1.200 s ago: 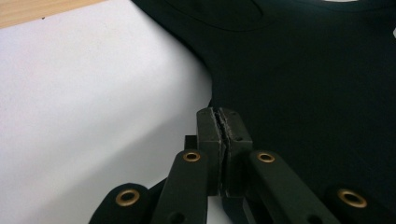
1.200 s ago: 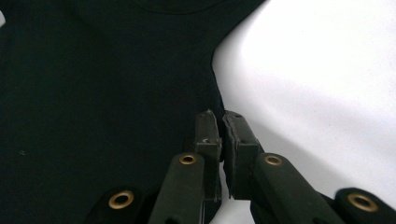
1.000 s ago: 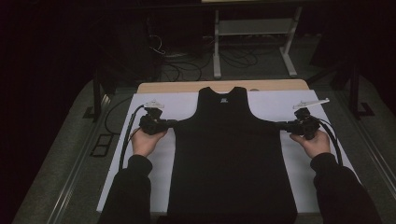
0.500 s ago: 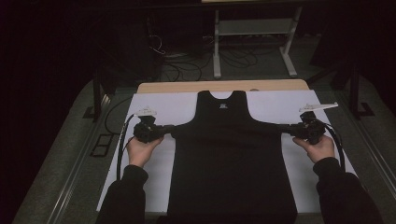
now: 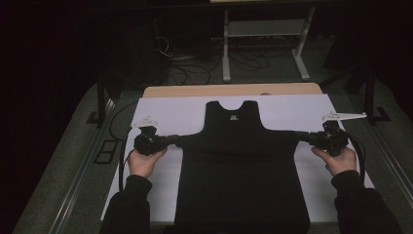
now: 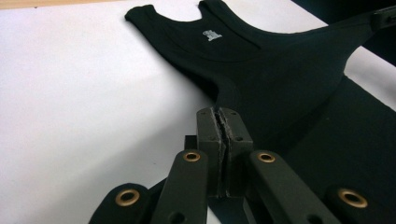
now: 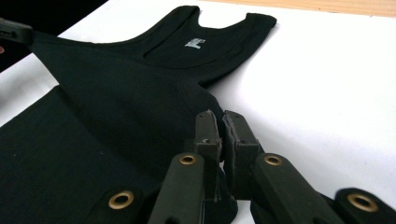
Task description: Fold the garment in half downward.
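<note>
Black tank top, lying flat and centred on a white sheet covering the table, pinched at its two side corners below the armholes by the left gripper and right gripper, jaws pressed together on fabric.

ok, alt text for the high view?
A person's two grippers, left gripper and right gripper, pinch opposite side edges of a black tank top and stretch it sideways over a white sheet on the table.
</note>
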### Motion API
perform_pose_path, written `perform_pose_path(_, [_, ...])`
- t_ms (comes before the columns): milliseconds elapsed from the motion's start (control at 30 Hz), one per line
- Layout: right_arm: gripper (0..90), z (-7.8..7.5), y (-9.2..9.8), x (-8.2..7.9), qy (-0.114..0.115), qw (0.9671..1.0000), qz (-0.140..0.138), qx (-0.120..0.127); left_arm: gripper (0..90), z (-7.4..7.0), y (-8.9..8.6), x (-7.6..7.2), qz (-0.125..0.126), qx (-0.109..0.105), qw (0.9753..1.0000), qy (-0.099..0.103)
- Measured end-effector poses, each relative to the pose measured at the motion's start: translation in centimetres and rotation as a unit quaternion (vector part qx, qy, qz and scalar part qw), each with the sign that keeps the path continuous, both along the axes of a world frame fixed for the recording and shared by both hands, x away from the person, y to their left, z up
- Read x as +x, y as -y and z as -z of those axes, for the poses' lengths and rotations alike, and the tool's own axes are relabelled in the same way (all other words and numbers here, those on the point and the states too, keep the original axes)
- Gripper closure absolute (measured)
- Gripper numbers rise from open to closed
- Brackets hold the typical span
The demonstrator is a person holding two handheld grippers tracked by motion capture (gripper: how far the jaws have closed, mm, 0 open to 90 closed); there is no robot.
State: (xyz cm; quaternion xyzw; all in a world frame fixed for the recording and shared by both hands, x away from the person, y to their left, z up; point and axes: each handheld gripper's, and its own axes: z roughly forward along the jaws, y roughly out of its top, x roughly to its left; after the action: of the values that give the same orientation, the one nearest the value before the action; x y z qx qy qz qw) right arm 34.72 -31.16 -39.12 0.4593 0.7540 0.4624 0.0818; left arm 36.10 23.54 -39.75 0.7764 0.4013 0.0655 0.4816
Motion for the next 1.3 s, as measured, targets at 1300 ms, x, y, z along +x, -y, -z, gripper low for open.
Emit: perform_pose_path(1300, [83.5, 1.3, 0.5, -5.5, -0.033, 0.9994, 0.002, 0.013, 86.9, 0.9, -1.4, -4.1, 0.008, -0.044, 0.9981, -0.043])
